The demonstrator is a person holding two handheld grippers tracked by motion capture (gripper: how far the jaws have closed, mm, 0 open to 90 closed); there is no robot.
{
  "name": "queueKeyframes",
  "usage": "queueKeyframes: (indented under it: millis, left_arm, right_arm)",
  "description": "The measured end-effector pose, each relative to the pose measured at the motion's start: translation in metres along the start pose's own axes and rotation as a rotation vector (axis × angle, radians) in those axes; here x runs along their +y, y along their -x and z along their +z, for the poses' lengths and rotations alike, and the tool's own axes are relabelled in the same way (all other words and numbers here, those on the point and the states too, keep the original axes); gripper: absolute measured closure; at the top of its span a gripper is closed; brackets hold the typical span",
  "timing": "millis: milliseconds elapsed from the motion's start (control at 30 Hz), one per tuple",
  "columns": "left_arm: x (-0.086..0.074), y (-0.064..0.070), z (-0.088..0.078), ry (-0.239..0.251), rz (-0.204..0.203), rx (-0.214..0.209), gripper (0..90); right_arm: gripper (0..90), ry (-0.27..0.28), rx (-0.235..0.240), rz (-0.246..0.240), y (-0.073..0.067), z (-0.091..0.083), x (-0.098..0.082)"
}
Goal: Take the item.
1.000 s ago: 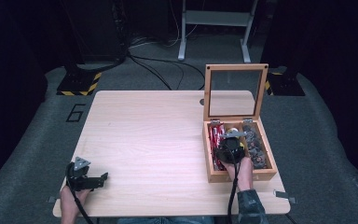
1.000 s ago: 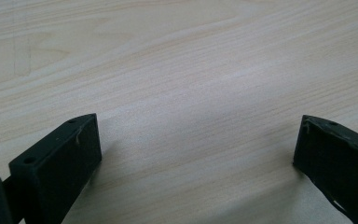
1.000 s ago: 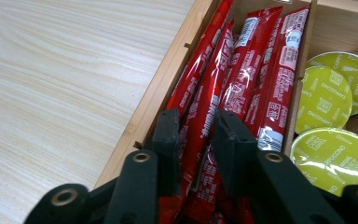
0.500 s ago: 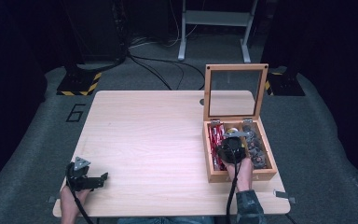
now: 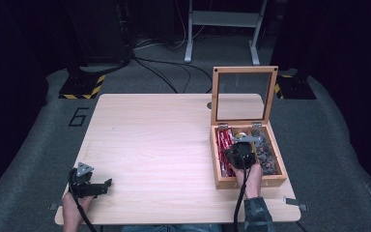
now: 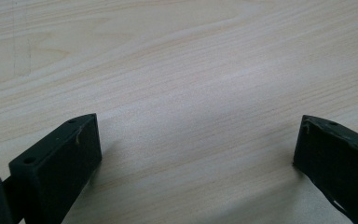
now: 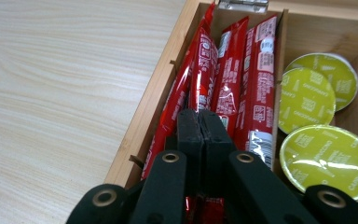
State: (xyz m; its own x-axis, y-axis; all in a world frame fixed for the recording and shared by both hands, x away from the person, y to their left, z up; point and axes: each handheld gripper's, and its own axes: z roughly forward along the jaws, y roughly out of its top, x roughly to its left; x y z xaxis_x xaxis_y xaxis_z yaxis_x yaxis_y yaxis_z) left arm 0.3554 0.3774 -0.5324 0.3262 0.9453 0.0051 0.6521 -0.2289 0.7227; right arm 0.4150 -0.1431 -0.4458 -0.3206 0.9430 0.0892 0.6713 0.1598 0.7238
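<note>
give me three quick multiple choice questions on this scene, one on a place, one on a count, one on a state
1. Where is the right gripper?
A. on the floor
B. over the red sachets in the wooden box
C. on the box's lid

2. How many yellow-green capsules show in the right gripper view?
A. one
B. three
C. six

3. How do the left gripper's jaws stand?
A. wide apart, nothing between
B. shut on a sachet
C. shut on a capsule

1 B: its jaws, which have just closed together, lie on the sachets; whether one is pinched cannot be told.
2 B: three round lids lie beside the sachets.
3 A: bare table wood lies between them.
</note>
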Motion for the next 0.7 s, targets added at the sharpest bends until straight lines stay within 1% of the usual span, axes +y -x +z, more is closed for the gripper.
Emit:
queueKeyframes:
  millis: [33,100,133,267,367,433,467,700]
  left_arm:
    - [0.000,0.000,0.000,0.001,0.000,0.000,0.3]
    - [0.000,0.000,0.000,0.000,0.001,0.000,0.3]
    - [0.000,0.000,0.000,0.000,-0.001,0.000,0.3]
    - [0.000,0.000,0.000,0.000,0.000,0.000,0.3]
    - [0.000,0.000,0.000,0.001,0.001,0.001,0.4]
    - [0.000,0.000,-0.001,-0.008,0.003,-0.003,0.4]
    - [0.000,0.000,0.000,-0.007,0.003,-0.002,0.3]
    - [0.000,0.000,0.000,-0.006,0.003,-0.002,0.3]
  right_arm:
    - [88.6,0.009,-0.004,-0.006,0.001,-0.002,0.001]
    - [88.7,0.010,-0.008,-0.002,0.001,-0.003,0.001]
    - [88.7,0.021,-0.014,-0.006,0.003,-0.006,0.002]
    - [88.7,0.038,-0.016,0.000,0.005,-0.010,0.002]
    - [88.7,0.046,-0.008,0.001,0.007,-0.014,0.003]
    - [88.7,0.062,-0.007,-0.003,0.006,-0.018,0.004]
    - [88.7,0.063,-0.008,-0.012,0.006,-0.019,0.004]
    - [88.6,0.082,-0.008,-0.028,0.001,-0.026,0.008]
